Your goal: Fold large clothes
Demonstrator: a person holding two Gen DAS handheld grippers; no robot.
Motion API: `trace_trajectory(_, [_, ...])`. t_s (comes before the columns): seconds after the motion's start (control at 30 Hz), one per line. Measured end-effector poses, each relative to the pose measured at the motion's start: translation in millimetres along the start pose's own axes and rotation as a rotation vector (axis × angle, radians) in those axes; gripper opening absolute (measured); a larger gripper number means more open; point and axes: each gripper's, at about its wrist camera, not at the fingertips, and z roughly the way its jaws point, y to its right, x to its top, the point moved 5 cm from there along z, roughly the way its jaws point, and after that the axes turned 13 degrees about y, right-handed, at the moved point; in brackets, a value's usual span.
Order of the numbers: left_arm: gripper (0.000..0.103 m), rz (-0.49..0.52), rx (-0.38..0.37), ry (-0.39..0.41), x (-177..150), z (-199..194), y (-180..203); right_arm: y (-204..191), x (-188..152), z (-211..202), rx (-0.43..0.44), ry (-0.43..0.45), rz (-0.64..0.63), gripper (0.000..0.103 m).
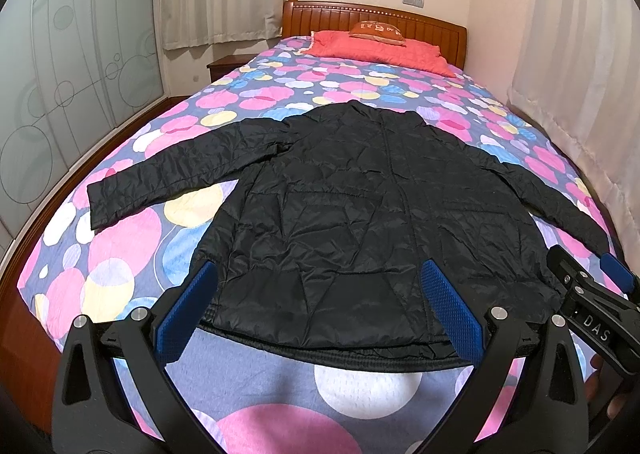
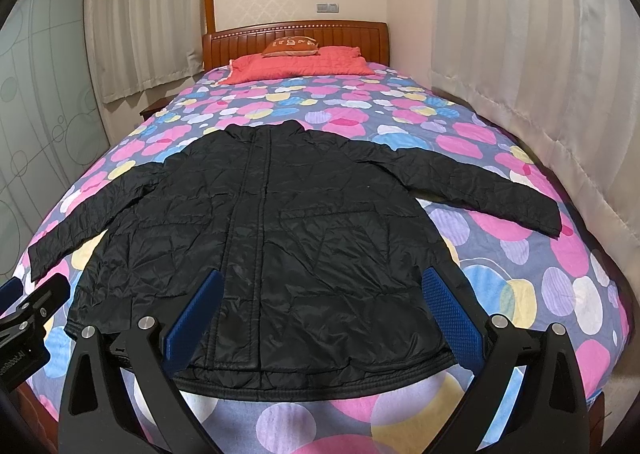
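A black quilted jacket (image 1: 360,206) (image 2: 280,230) lies flat and face up on the bed, collar toward the headboard, both sleeves spread outward. Its hem runs along the near end. My left gripper (image 1: 320,294) hovers open above the hem, blue pads wide apart and holding nothing. My right gripper (image 2: 320,302) is likewise open above the hem, slightly right of the zipper. In the left wrist view the right gripper (image 1: 592,294) shows at the right edge, near the right sleeve cuff. The left gripper (image 2: 28,306) shows at the left edge of the right wrist view.
The bed (image 1: 132,254) has a bright circle-patterned cover, with a red pillow (image 1: 380,48) and a small orange cushion (image 2: 290,46) by the wooden headboard (image 2: 296,34). Curtains (image 2: 520,94) hang along the right side. Glass wardrobe doors (image 1: 72,74) stand left.
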Motion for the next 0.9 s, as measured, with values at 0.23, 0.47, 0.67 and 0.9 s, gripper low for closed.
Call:
trace_trajectory(0.23, [0.101,0.001,-0.001,-0.001,0,0,0,-1,0,0,0.0,0.0,-0.002,0.099])
trace_trajectory(0.47, [0.101,-0.001,0.0,-0.003,0,0,0,0,1,-1,0.0,0.0,-0.001,0.099])
trace_trajectory(0.67, [0.101,0.0,0.0,-0.004,0,0,0,-3,-2,0,0.001,-0.003,-0.003,0.099])
trace_trajectory(0.9, [0.101,0.002,0.001,-0.008,-18,-2,-10,-4,-4,2,-0.001,-0.006,-0.002,0.099])
